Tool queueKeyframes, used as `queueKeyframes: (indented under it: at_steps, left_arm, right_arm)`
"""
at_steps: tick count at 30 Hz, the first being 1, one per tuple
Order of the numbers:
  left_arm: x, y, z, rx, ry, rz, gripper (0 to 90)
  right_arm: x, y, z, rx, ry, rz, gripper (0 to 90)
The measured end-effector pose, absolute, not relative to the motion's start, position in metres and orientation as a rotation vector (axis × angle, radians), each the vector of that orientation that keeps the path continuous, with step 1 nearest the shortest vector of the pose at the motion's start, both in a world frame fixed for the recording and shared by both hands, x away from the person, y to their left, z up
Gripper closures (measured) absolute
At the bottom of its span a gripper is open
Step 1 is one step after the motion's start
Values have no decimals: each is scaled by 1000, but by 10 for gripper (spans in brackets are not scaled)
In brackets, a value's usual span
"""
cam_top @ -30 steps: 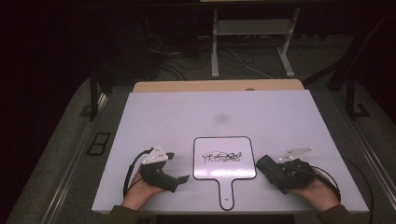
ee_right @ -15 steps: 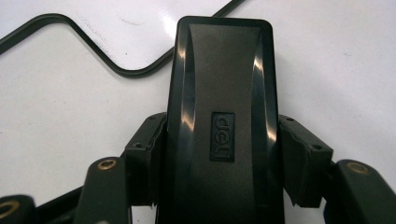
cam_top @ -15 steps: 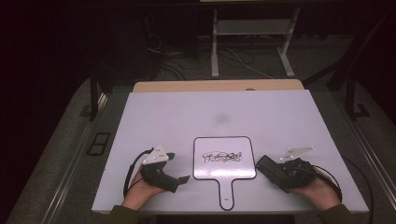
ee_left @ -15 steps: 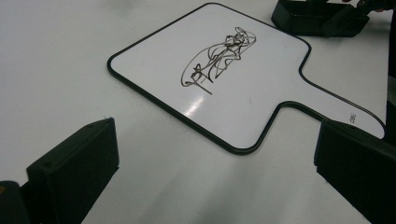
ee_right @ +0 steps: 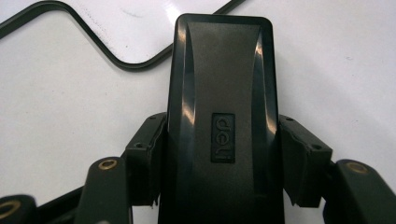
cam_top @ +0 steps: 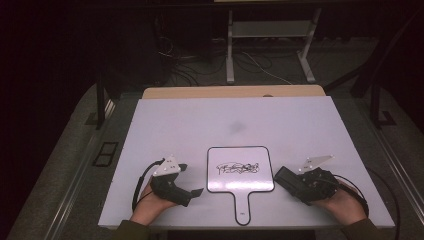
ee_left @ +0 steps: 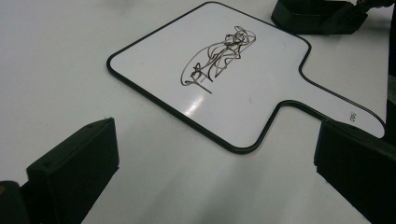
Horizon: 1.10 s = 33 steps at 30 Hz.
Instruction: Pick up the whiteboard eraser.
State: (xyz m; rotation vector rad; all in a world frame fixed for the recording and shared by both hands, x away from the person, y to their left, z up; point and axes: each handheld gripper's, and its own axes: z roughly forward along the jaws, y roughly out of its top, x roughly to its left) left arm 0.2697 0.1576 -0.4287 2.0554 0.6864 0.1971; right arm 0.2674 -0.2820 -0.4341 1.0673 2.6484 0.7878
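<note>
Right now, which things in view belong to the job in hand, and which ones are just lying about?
In the job:
- black eraser, clamped in the right tongs
- small whiteboard with a black scribble
- left tongs, open, beside the board's handle

Lying about:
- wooden board at the table's far edge
- cables on the floor beyond

White surface (cam_top: pixel 180 125) is sitting on a tan wooden top (cam_top: pixel 230 92) that is showing along its far edge. A paddle-shaped whiteboard (cam_top: pixel 240 170) with black rim and a black scribble (cam_top: pixel 238 168) is lying flat near the front edge, centred, handle pointing at the person. A faint grey smudge (cam_top: pixel 236 127) is showing on the surface beyond the board, well apart from it.
</note>
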Motion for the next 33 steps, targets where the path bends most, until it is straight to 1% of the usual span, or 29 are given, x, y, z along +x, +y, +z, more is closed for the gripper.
queueKeyframes:
  at_steps: [13,23,33]
  left_arm:
    - [269,157,-429,2056,685,194,0]
    - [270,156,-431,2066,679,188,0]
    - [270,155,-430,2071,673,189,0]
  right_arm:
    - [271,-287,-430,1036,2650,788,385]
    - [276,-294,-423,1068,2637,859,385]
    - [285,-291,-416,1046,2643,894,385]
